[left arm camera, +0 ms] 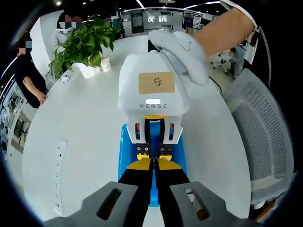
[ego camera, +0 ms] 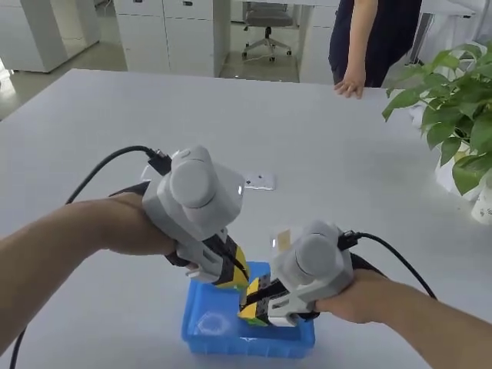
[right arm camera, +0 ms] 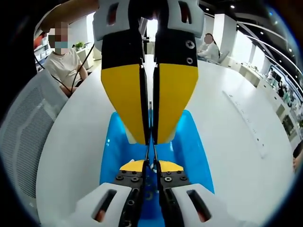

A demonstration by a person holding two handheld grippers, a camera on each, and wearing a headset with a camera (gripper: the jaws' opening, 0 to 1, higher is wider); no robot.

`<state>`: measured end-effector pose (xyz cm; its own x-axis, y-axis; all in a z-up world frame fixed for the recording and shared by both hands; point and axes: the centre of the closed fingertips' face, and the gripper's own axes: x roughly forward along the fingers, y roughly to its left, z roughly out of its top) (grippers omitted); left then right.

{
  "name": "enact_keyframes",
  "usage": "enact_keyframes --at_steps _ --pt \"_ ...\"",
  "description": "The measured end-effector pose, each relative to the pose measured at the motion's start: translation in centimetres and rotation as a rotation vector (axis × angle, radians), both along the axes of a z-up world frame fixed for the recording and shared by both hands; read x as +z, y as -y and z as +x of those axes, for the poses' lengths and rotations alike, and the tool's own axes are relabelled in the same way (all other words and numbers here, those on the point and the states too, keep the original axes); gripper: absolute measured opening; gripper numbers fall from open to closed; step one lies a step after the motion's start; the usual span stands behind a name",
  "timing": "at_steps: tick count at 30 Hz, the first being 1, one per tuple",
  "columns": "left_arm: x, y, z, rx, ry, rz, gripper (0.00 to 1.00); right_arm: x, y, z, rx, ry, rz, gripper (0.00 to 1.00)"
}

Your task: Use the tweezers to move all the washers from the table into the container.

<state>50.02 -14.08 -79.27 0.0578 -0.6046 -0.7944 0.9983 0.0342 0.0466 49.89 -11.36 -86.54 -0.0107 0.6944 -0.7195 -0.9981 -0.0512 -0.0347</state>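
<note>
Over a blue container (ego camera: pixel 201 329) my two grippers meet tip to tip. The left gripper (ego camera: pixel 238 277) comes from the left with its yellow jaws pressed together. The right gripper (ego camera: pixel 250 304) faces it from the right, its jaws together too. In the right gripper view a thin metal strip, which looks like the tweezers (right arm camera: pixel 150 142), runs from between the left gripper's (right arm camera: pixel 150 138) jaws down into my right gripper's (right arm camera: pixel 151 166) jaws, above the container (right arm camera: pixel 113 151). The left gripper view shows its own jaws (left arm camera: pixel 154 163) against the right gripper (left arm camera: pixel 152 152). I make out no washers.
A small white object (ego camera: pixel 259 181) lies on the table beyond the grippers. A potted plant (ego camera: pixel 453 115) stands at the right edge. A person (ego camera: pixel 361 46) stands at the far side with a hand on the table. A white power strip (left arm camera: pixel 59 175) lies on the tabletop.
</note>
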Motion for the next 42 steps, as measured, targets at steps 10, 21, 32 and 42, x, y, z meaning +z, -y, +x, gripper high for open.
enact_keyframes --at_steps 10,21,32,42 --pt "1.0 -0.1 -0.3 0.004 0.009 -0.011 0.05 1.0 -0.2 -0.1 0.000 0.021 0.018 0.08" --pt "1.9 -0.2 -0.5 0.000 0.019 -0.018 0.05 2.0 -0.2 -0.3 -0.012 0.029 0.029 0.08" --pt "2.8 -0.2 -0.8 -0.001 0.028 -0.029 0.05 2.8 -0.1 -0.4 -0.022 0.045 0.039 0.10" --pt "4.1 -0.2 -1.3 0.008 0.044 -0.052 0.05 4.1 -0.3 -0.8 -0.027 0.056 0.064 0.11"
